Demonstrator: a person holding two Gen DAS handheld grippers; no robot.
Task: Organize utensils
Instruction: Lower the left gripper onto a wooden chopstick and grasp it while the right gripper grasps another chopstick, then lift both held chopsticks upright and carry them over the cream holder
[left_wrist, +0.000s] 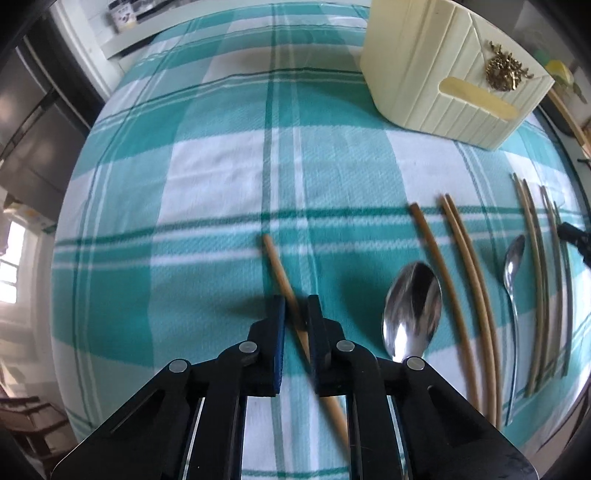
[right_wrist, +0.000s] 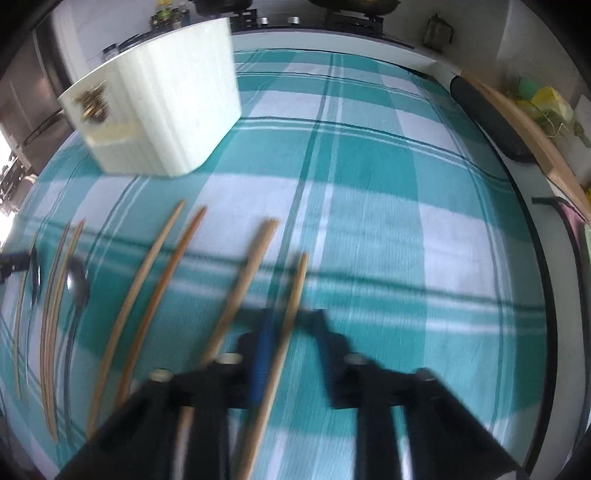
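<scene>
- Left wrist view: the left gripper (left_wrist: 295, 314) sits low over the teal-and-white checked tablecloth (left_wrist: 207, 177), its fingers narrowly apart with a wooden chopstick (left_wrist: 275, 256) running between them; whether the pads actually press it cannot be told.
- To the right of it lies a large metal spoon (left_wrist: 413, 306), bowl pointing far, then a single brown chopstick (left_wrist: 436, 254), a pair of brown chopsticks (left_wrist: 469, 258), a small spoon (left_wrist: 514, 266) and further thin chopsticks (left_wrist: 535, 236) near the right edge.
- A cream ribbed utensil holder (left_wrist: 417, 66) with a gold ornament stands at the far right, well apart from the gripper.
- Right wrist view (motion-blurred): the right gripper (right_wrist: 293, 332) has its fingers moderately open, and a light wooden chopstick (right_wrist: 295, 295) lies between them, close to the left finger.
- Another chopstick (right_wrist: 255, 258) lies just left; more chopsticks and a dark spoon (right_wrist: 77, 284) lie further left.
- The holder (right_wrist: 166, 107) stands at the far left.
</scene>
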